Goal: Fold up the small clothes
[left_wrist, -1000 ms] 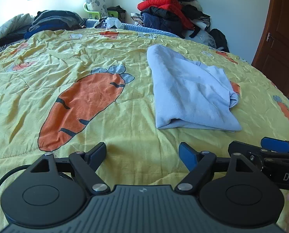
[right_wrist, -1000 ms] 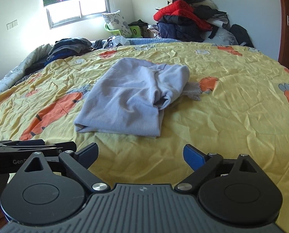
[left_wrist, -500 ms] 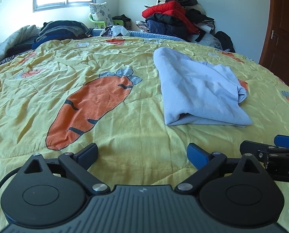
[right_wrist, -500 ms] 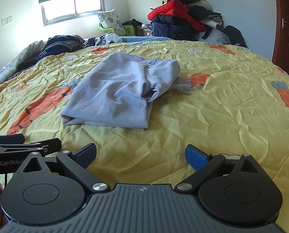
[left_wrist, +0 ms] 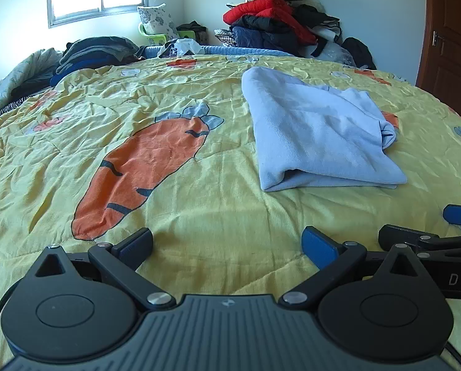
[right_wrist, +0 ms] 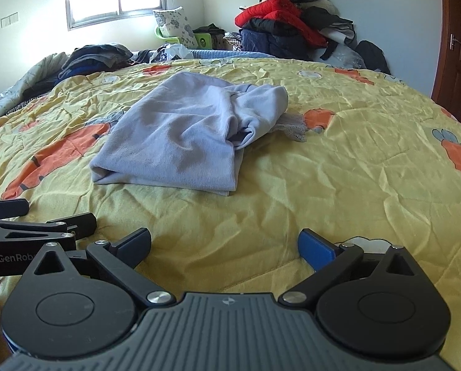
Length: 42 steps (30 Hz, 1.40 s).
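Two grippers are held low over the bed (left_wrist: 199, 216), side by side, and nothing is gripped. On the left gripper (left_wrist: 227, 242) the fingers are opening wide with only quilt between them; the right gripper (right_wrist: 224, 242) is likewise opening, empty.

From the left wrist view, the light blue garment (left_wrist: 317, 139) is found at about one o'clock, well apart from the fingers, its long axis running from twelve towards five. From the right wrist view, it is seen at about eleven o'clock, near edge closest. Neither hand is clearly nearer, it is judged.

Under the folded top layer, the lower layers are hidden. A bunched sleeve or cuff at the garment's far right cannot be sorted out, and a pale lacy scrap (right_wrist: 292, 125) beside it is not identified.
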Motion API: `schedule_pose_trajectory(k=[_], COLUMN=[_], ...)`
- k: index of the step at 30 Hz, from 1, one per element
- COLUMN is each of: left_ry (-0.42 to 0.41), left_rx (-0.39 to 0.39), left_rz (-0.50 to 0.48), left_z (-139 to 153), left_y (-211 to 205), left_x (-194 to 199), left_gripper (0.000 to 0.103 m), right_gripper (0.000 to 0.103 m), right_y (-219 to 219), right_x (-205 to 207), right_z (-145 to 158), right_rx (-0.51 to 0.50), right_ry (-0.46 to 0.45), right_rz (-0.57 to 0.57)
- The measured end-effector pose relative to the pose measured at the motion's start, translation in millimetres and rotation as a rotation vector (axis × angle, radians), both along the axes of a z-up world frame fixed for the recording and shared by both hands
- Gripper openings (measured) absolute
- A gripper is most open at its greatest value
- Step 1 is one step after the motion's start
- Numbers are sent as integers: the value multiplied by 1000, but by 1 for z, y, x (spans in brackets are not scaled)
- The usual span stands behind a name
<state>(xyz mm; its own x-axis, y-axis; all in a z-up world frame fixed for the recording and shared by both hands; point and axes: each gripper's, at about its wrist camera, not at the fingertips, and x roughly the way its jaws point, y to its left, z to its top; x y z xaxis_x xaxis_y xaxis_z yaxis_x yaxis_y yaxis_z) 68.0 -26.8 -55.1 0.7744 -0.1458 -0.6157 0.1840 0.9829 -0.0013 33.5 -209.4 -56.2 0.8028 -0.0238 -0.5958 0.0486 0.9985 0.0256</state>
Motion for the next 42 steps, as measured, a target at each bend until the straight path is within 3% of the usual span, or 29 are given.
schedule_pose_trajectory(k=[11, 16, 42], left_ry=[-8, -6, -6], left_rx=[-14, -2, -1], left_rz=[37, 33, 33], left_z=[0, -1, -1], left_y=[5, 4, 4], left_x=[-1, -1, -1], left_gripper=[103, 103, 103], right_gripper=[102, 103, 103], right_y=[-24, -12, -10], right_x=[2, 5, 3], right_z=[0, -3, -2], right_rx=[6, -63, -47], right_ry=[0, 17, 13], right_rz=[-87, -59, -28])
